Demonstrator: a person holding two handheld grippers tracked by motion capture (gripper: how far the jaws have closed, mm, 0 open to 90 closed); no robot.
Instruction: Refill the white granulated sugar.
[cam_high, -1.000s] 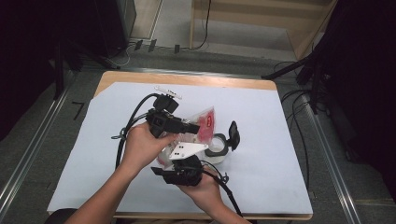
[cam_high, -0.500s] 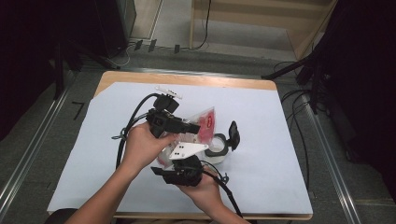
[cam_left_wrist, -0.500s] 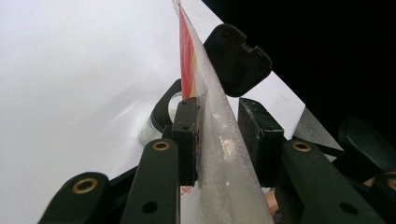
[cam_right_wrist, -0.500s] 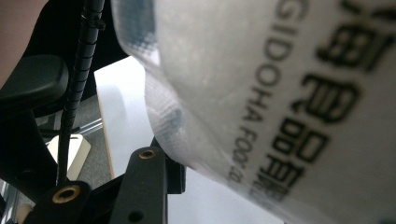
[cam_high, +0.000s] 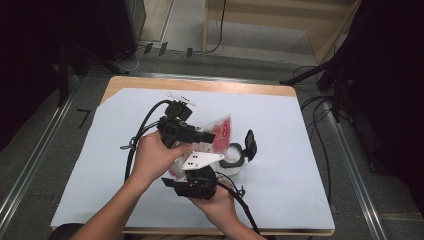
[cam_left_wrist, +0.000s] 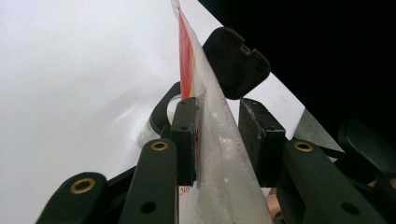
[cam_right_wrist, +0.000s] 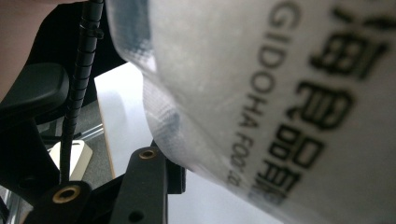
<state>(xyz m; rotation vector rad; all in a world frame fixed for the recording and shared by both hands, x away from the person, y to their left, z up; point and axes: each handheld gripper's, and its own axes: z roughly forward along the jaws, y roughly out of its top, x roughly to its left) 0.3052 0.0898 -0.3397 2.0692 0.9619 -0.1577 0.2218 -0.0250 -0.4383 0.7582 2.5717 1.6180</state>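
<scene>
Fingers (cam_left_wrist: 184, 135) grip the bag (cam_left_wrist: 219, 154) above an open-lidded jar (cam_high: 235, 156).

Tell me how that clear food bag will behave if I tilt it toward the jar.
The clear food bag is probably floppy: its film bulges between the left hand-held gripper jaws. It looks slippery and glossy. White grains inside would likely shift toward the open jar.
</scene>
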